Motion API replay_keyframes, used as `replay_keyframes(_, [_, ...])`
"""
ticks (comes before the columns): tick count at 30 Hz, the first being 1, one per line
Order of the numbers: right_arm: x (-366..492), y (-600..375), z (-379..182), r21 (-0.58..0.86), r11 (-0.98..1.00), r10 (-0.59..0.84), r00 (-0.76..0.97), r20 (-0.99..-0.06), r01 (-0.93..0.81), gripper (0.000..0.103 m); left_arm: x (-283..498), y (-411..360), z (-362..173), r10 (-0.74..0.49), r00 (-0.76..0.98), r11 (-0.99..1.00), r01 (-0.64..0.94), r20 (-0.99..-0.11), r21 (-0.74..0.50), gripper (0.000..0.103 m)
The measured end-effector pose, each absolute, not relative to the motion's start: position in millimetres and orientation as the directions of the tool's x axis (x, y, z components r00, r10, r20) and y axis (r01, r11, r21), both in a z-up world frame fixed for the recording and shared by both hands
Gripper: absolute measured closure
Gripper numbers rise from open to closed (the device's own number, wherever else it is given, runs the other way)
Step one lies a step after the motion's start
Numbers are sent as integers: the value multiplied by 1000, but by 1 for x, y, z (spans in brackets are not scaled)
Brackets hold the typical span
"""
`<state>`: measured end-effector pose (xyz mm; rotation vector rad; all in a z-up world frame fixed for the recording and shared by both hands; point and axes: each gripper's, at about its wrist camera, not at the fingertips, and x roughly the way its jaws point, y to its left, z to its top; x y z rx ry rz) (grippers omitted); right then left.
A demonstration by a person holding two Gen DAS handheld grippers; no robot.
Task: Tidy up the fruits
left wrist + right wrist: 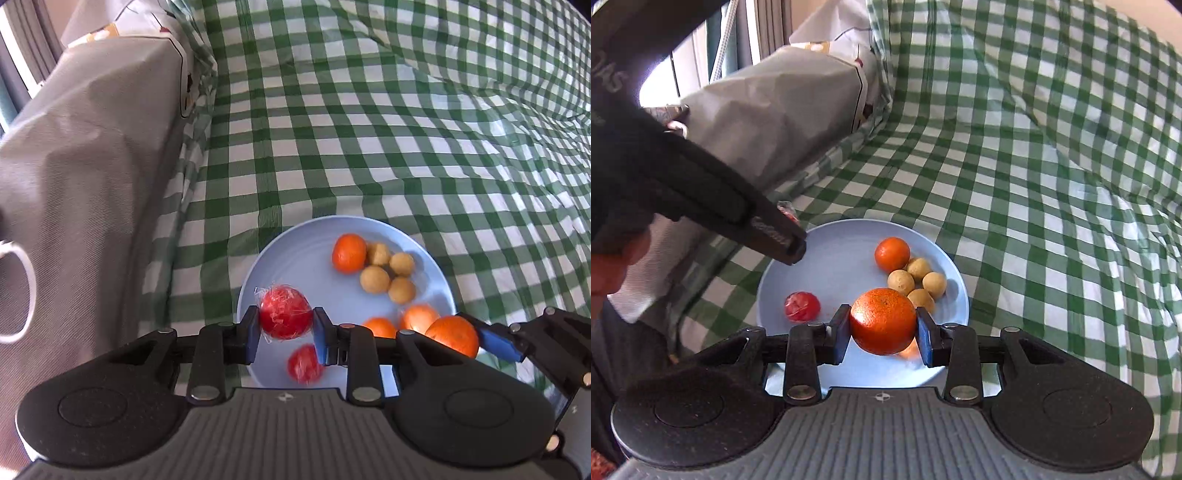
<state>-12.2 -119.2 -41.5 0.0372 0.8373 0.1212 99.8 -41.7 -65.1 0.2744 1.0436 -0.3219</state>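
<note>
A light blue plate [295, 258] lies on a green checked cloth. My left gripper [285, 325] is shut on a red wrapped fruit [284, 312] above the plate's left part. A second red wrapped fruit [304, 363] lies on the plate below it. My right gripper [882, 326] is shut on an orange [882, 320] above the plate [834, 266]; it also shows in the left wrist view [453, 334]. On the plate lie an orange [892, 254], several small tan fruits [918, 282] and a red wrapped fruit [801, 306].
A grey paper bag [85, 166] with a white handle [22, 291] stands left of the plate. The green checked cloth [406, 129] stretches wrinkled behind and to the right. The left gripper's body [701, 184] crosses the right wrist view at the upper left.
</note>
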Motion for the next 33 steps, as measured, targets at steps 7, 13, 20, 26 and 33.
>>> replay_keyframes(7, [20,-119,-63,75,991,126,627,-769,-108,65,122,-53,-90,-93,448,906,408,-889,111,70])
replay_keyframes(13, [30,-116,-65,67,990,127,611,-781,-120,44,110,-45,-71,-105,528,902,407,-843,142,0])
replay_keyframes(20, [-16,-121,-35,56,996,87,604,-792,-70,4,51,-17,-41,-28,528,905,374,-849,202,0])
replay_keyframes(26, [-72,-109,-14,45,999,54,641,-765,-30,3,7,8,-32,0,508,930,317,-862,186,0])
replay_keyframes(33, [-102,-104,7,19,999,34,709,-704,-29,1,-21,16,-22,-14,526,938,301,-850,171,0])
